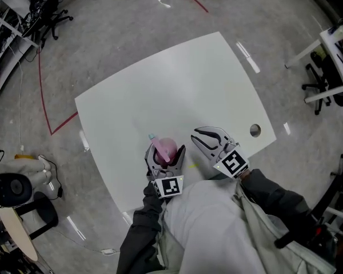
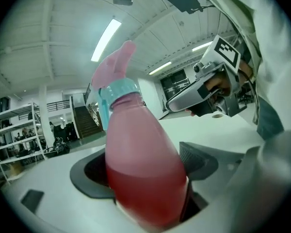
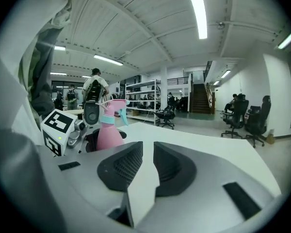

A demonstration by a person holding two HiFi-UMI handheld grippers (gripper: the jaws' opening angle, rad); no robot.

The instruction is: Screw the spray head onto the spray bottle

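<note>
A pink spray bottle (image 1: 164,148) with red liquid stands tilted at the white table's (image 1: 177,84) near edge. My left gripper (image 1: 166,154) is shut on its body. In the left gripper view the bottle (image 2: 140,169) fills the space between both pads, and a pink spray head (image 2: 114,67) sits on its neck above a teal collar (image 2: 117,90). My right gripper (image 1: 195,135) hovers just right of the bottle and apart from it. Its jaws stand a narrow gap apart with nothing between them (image 3: 146,161). From there the bottle (image 3: 109,132) shows at the left.
A round cable hole (image 1: 255,131) lies in the table near its right corner. A black stool (image 1: 11,190) stands on the floor at the left, office chairs (image 1: 320,79) at the right. Red tape (image 1: 46,104) marks the floor. People stand far off (image 3: 94,86).
</note>
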